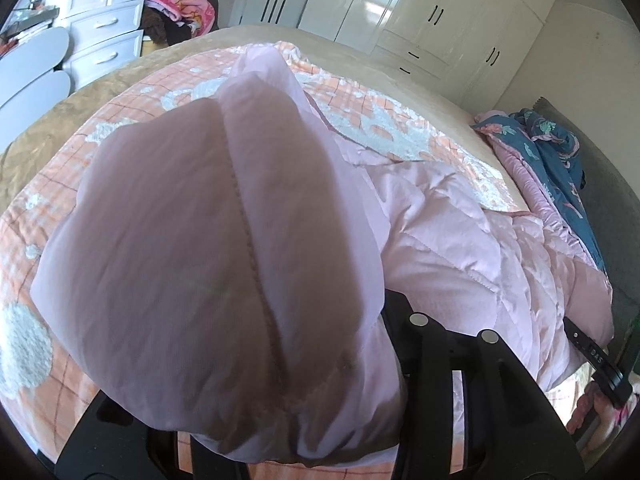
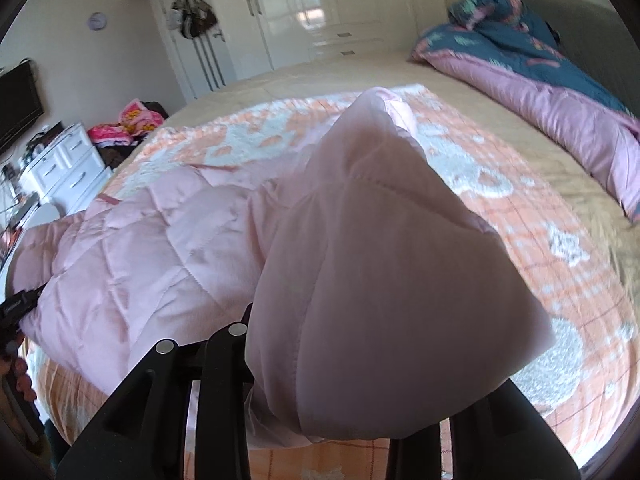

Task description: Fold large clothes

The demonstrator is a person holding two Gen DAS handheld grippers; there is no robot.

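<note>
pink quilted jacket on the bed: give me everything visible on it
The pink quilted jacket is pale pink, puffy, and stitched in diamond panels with a smooth, thin-looking shell. Its body lies crumpled on the orange checked blanket on the bed. Two padded ends are lifted, one draped over the left gripper, one over the right gripper. The cloth hides both sets of fingertips.

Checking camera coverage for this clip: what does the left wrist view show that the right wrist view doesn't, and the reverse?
Only the left wrist view: grey oval panels at the left edge.
Only the right wrist view: a dark screen, a round wall clock, bags hanging on the door.
Both: the pink quilted coat draped over each gripper, the orange checked blanket, the blue floral quilt, white wardrobes.
</note>
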